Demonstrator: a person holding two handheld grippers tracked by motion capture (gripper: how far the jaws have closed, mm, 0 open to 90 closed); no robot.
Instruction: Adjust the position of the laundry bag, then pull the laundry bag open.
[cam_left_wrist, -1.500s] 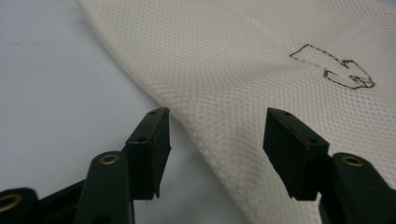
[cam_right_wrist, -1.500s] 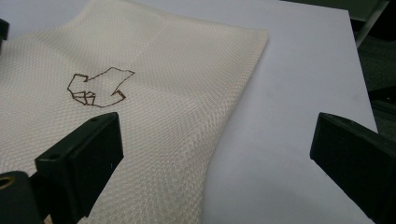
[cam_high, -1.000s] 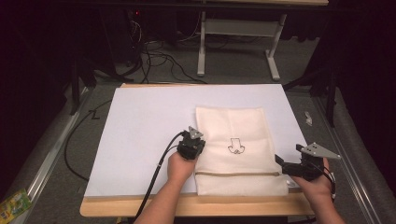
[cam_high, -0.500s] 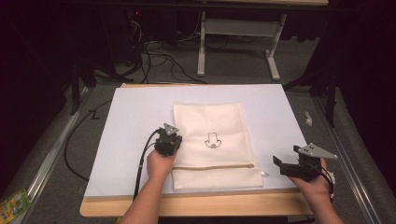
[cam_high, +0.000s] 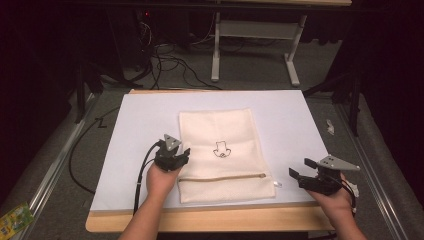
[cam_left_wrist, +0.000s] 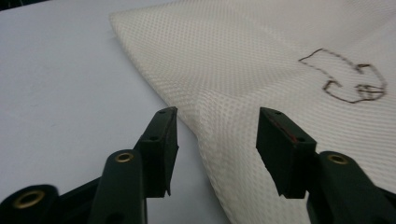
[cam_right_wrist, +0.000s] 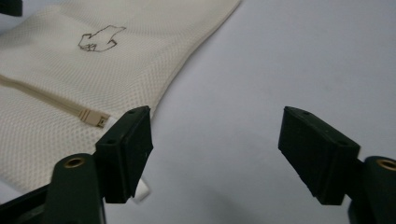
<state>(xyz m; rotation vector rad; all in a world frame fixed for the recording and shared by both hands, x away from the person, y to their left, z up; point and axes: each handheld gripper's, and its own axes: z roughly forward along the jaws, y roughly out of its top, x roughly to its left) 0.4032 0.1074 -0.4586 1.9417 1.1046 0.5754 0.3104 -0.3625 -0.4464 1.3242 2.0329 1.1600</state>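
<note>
A cream mesh bag (cam_high: 235, 135) with a small dark emblem (cam_high: 220, 149) and a zip (cam_high: 222, 177) lies flat on the white sheet (cam_high: 140, 125). My left gripper (cam_high: 182, 152) is at the bag's left edge. Its jaws have just been opening, and in the left gripper view (cam_left_wrist: 217, 126) a slightly raised fold of the mesh bag (cam_left_wrist: 243, 74) lies between the pads without being pressed. My right gripper (cam_high: 299, 169) hovers just right of the bag's near right corner. Its jaws have just been closing a little but stand open (cam_right_wrist: 217, 116) over bare sheet, with the zip end (cam_right_wrist: 91, 116) beside one jaw.
The sheet covers a wooden table whose front edge (cam_high: 210, 220) runs along the bottom. Black cables (cam_high: 165, 55) and a white desk frame (cam_high: 250, 45) are on the floor beyond. A green packet (cam_high: 15, 220) lies on the floor at the left.
The bag has slid to the left with the left gripper, which has then let go of its edge. The right hand has stayed in place, its jaws a little narrower.
</note>
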